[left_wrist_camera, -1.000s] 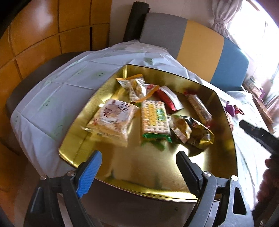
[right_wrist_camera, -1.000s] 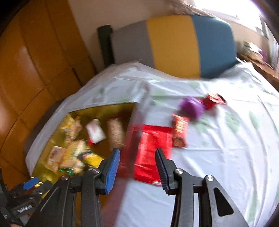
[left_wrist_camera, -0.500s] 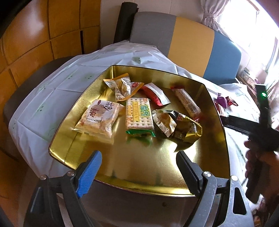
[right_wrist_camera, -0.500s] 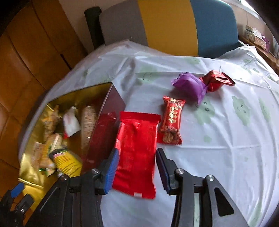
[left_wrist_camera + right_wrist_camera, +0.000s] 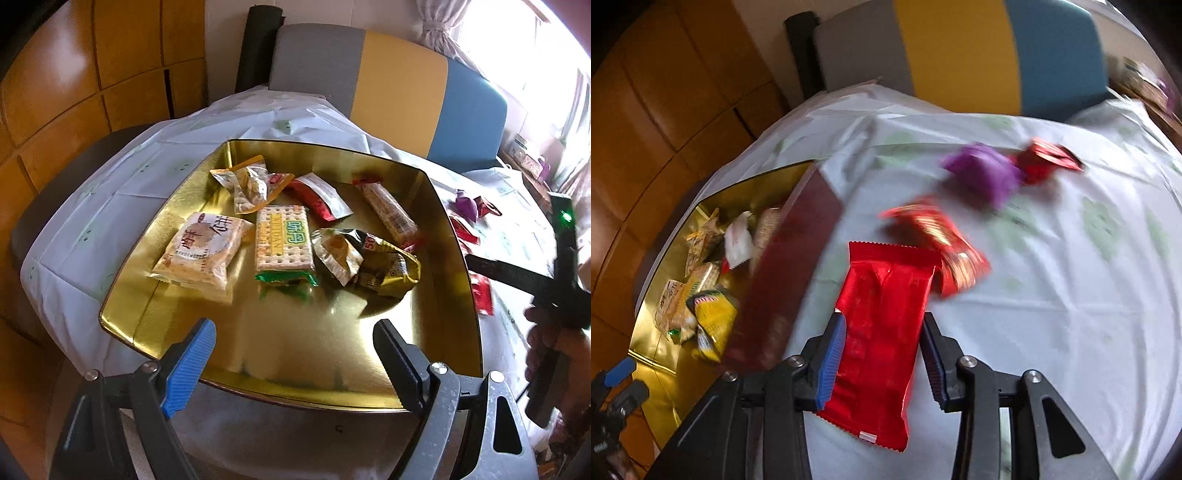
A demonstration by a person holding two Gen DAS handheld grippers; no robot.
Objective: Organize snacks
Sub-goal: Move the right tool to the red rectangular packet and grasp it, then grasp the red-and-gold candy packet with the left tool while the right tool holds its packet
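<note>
Six snack packets lie in the gold tray (image 5: pixel 458 280) on the cloth-covered desk (image 5: pixel 1052 302). The left tongs (image 5: pixel 291 354) hang spread wide above the tray's near rim, holding nothing. The right tongs (image 5: pixel 882 343) straddle the large red packet (image 5: pixel 882 314) lying flat on the desk beside the tray, their jaws closing, pads not yet pressing it.
</note>
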